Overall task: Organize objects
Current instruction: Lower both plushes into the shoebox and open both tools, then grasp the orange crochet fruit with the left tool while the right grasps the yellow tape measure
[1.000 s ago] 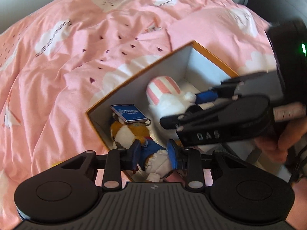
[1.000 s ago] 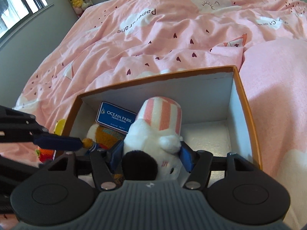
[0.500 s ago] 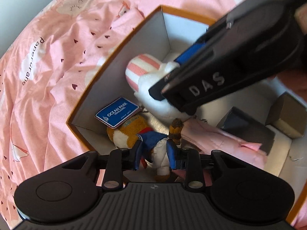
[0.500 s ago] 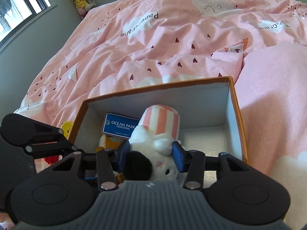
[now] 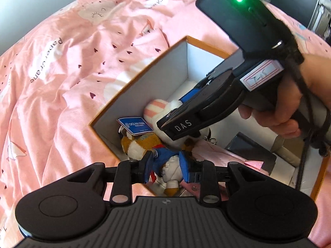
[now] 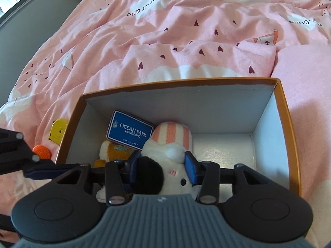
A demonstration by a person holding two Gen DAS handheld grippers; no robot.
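Comparing with half a second ago, you have drawn your left gripper (image 5: 166, 166) back, so the orange-rimmed box (image 5: 144, 70) sits farther ahead of it, and your right gripper (image 6: 163, 166) has dipped deeper into that box. Your left gripper's blue pads (image 5: 150, 165) stand narrowly apart around the blue-jacketed body of the brown plush (image 5: 144, 144), appearing to touch it. Just right of it, your right gripper pinches the white plush (image 6: 175, 165) with the pink-striped hat at the head. The Ocean Park tag (image 6: 130, 133) lies ahead-left of those fingers.
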